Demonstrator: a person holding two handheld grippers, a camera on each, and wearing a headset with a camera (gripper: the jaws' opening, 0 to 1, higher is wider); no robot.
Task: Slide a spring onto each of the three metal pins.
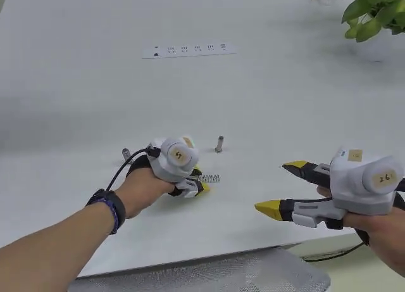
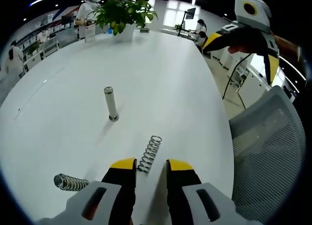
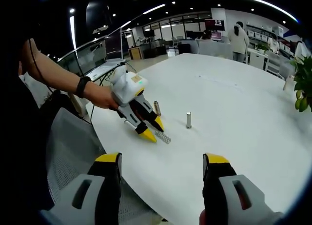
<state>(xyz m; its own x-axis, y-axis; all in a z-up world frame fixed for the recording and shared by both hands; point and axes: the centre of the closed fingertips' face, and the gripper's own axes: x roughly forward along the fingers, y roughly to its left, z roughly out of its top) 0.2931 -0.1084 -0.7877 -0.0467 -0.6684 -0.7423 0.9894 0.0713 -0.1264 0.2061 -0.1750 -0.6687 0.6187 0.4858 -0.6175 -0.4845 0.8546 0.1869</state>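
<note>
A loose spring (image 1: 209, 178) (image 2: 149, 153) (image 3: 164, 136) lies flat on the white table (image 1: 266, 102). My left gripper (image 1: 195, 185) (image 2: 151, 165) (image 3: 152, 129) rests low on the table, open by a narrow gap, and the spring's near end lies just between its yellow tips. A bare metal pin (image 1: 219, 144) (image 2: 111, 104) (image 3: 188, 120) stands upright beyond the spring. Another pin wearing a spring (image 1: 126, 154) (image 2: 70, 182) (image 3: 157, 108) stands left of that gripper. My right gripper (image 1: 278, 187) (image 3: 162, 159) (image 2: 241, 54) hovers wide open and empty over the table's near right edge.
A white power strip (image 1: 188, 50) lies at the back of the table. A potted plant (image 1: 376, 13) (image 2: 122, 15) stands at the far right corner. A grey mesh chair (image 1: 209, 276) (image 2: 273, 152) sits against the near table edge. People stand in the background.
</note>
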